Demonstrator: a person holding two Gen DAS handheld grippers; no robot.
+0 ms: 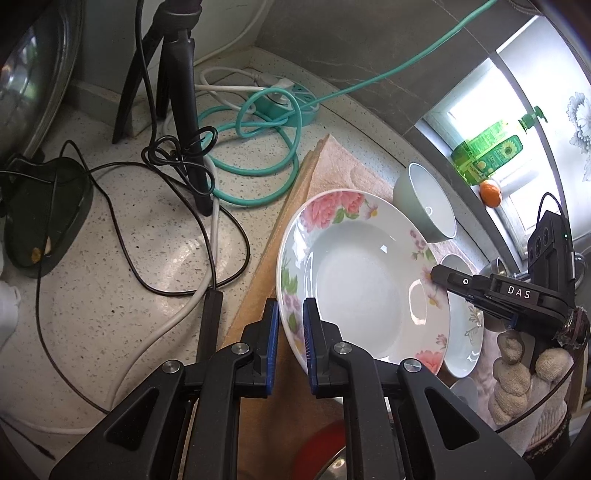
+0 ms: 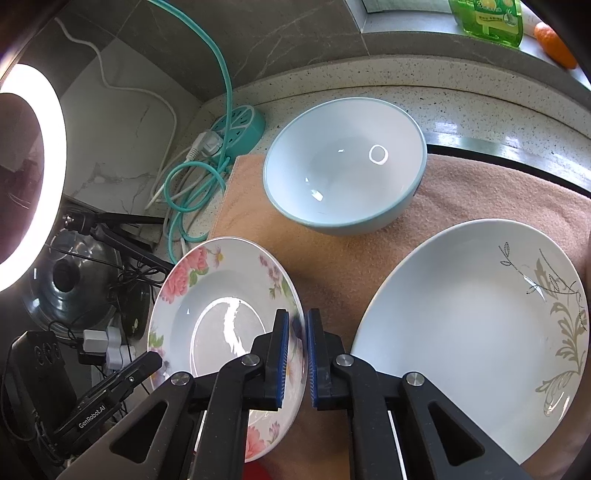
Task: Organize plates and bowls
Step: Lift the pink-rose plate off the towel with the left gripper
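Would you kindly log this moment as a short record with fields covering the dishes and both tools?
surface: tan cloth on a speckled counter
floral plate: gripped on opposite rim edges by both tools
left tool: shut on the floral plate's rim
right tool: shut on the floral plate's rim
leaf-pattern plate: flat on the cloth, beside the floral plate
blue bowl: tilted on the cloth behind both plates
background: green bottle and orange fruit on the ledge
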